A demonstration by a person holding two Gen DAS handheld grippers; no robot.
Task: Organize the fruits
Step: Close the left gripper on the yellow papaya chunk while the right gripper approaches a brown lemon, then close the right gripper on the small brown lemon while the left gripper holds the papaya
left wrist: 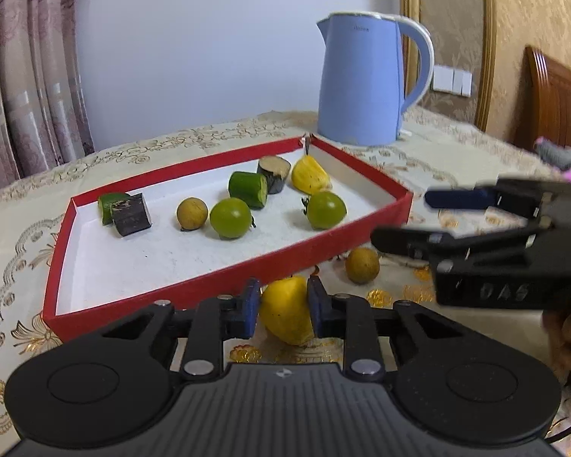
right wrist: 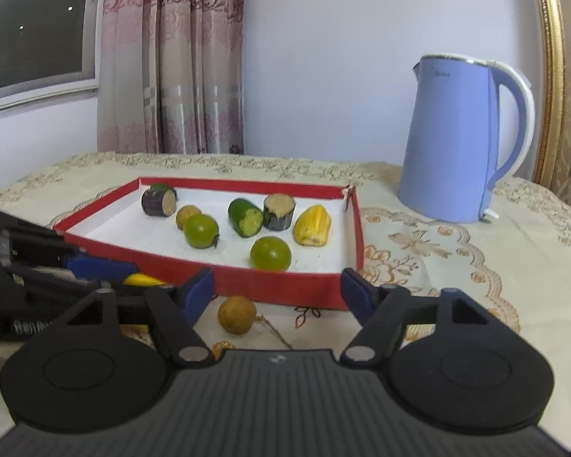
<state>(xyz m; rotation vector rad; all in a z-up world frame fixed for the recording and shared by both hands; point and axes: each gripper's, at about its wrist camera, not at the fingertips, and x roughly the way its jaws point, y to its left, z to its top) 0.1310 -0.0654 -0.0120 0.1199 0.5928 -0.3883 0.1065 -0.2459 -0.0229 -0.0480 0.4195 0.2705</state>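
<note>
A red tray point(left wrist: 224, 274) point(right wrist: 285, 287) with a white floor holds two green round fruits point(left wrist: 230, 218) point(left wrist: 325, 209), a brown longan point(left wrist: 191, 212), green and dark cut pieces and a yellow jackfruit piece point(left wrist: 309, 175) point(right wrist: 313, 226). My left gripper point(left wrist: 283, 304) is shut on a second yellow jackfruit piece point(left wrist: 287, 310) just in front of the tray's near wall; it shows in the right wrist view point(right wrist: 142, 280). My right gripper point(right wrist: 278, 293) is open, with a loose longan point(right wrist: 236, 314) point(left wrist: 362, 265) on the cloth between and ahead of its fingers. The right gripper shows in the left wrist view point(left wrist: 411, 221).
A blue electric kettle point(left wrist: 365, 80) point(right wrist: 456, 137) stands behind the tray at the right. The table carries a cream embroidered cloth point(right wrist: 456, 251). Curtains point(right wrist: 171, 57) hang behind at the left. A wooden headboard point(left wrist: 552, 106) is at the far right.
</note>
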